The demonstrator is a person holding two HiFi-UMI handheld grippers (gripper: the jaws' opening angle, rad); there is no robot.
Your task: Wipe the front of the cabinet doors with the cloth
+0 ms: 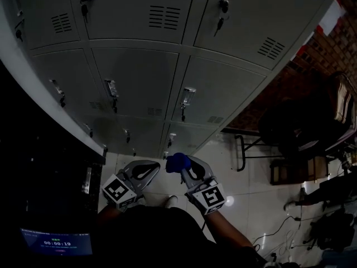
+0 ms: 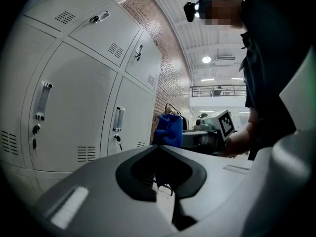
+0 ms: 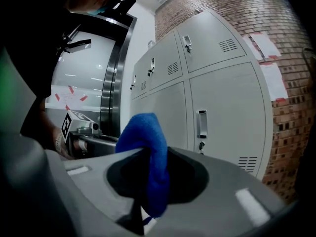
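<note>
A blue cloth (image 1: 178, 162) is bunched between the jaws of my right gripper (image 1: 182, 164), which is shut on it. In the right gripper view the blue cloth (image 3: 146, 157) sticks up out of the closed jaws. My left gripper (image 1: 149, 169) is beside it, shut, with nothing held; the left gripper view shows its jaws meeting and the cloth (image 2: 169, 129) beyond them. Grey cabinet doors (image 1: 136, 80) with handles and vents stand ahead of both grippers, a short way off. Neither gripper touches a door.
A dark tall unit (image 1: 39, 166) stands at the left of the cabinets. A black chair (image 1: 301, 127) and a brick wall (image 1: 329, 49) are to the right. Cables (image 1: 279, 233) lie on the pale tiled floor (image 1: 245, 183).
</note>
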